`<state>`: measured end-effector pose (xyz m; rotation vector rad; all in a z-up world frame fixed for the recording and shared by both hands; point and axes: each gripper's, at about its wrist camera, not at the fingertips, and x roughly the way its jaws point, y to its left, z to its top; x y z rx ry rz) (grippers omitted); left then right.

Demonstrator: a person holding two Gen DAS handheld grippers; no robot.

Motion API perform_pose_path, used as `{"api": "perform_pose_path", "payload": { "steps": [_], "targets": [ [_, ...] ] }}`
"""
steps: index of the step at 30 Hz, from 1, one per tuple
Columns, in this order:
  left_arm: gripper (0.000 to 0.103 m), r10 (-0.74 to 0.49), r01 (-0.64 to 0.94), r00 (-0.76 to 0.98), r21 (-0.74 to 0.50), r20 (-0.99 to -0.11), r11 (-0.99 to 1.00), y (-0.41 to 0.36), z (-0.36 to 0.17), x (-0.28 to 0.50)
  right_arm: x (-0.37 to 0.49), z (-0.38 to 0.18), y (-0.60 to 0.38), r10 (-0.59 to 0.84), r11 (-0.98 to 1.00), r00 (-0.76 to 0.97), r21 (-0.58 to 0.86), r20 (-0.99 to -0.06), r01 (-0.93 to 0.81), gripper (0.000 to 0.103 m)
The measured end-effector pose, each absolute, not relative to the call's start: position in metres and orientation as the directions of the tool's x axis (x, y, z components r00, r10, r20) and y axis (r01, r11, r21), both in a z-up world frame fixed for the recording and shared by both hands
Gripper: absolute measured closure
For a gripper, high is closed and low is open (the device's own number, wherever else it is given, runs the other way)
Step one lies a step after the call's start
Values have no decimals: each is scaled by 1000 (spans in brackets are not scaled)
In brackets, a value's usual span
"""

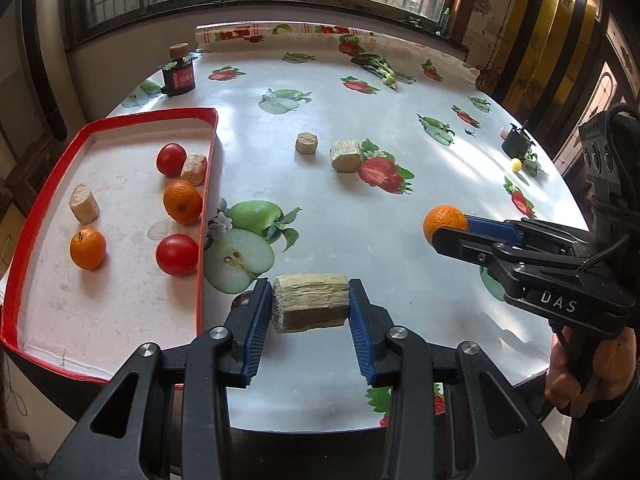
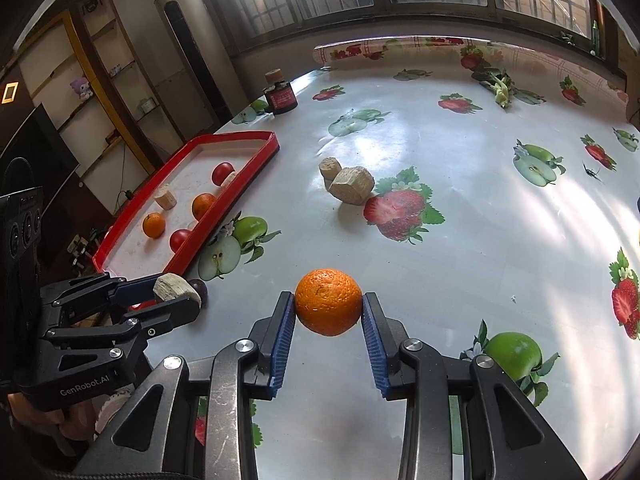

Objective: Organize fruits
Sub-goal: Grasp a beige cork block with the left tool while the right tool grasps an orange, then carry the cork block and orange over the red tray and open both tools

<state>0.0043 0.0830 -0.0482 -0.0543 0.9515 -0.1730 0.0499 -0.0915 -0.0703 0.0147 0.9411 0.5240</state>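
My left gripper (image 1: pixel 310 306) is shut on a pale sugarcane piece (image 1: pixel 309 302) above the table's near edge, right of the red tray (image 1: pixel 208 184). It also shows in the right wrist view (image 2: pixel 176 294). My right gripper (image 2: pixel 328 308) is shut on an orange (image 2: pixel 328 301), held over the table; it shows in the left wrist view (image 1: pixel 445 222) too. The tray holds two oranges (image 1: pixel 88 248), two tomatoes (image 1: pixel 177 254) and two sugarcane pieces (image 1: pixel 84 203). Two more sugarcane pieces (image 1: pixel 346 155) lie mid-table.
A dark jar with a cork lid (image 1: pixel 179 70) stands at the far left of the table. A green vegetable (image 1: pixel 380 66) lies at the far side. A small black object and a yellow ball (image 1: pixel 517 165) sit at the right edge.
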Motion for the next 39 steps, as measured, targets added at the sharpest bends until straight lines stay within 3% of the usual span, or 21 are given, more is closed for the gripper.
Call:
{"api": "perform_pose_path", "payload": {
  "steps": [26, 39],
  "targets": [
    [67, -91, -21, 614, -132, -784, 991, 156, -37, 0, 47, -51, -17, 506, 800, 421, 228, -753, -555, 68],
    [67, 5, -169, 637, -133, -771, 977, 226, -31, -8, 42, -47, 42, 567, 719, 350, 241, -746, -652, 69]
  ]
}}
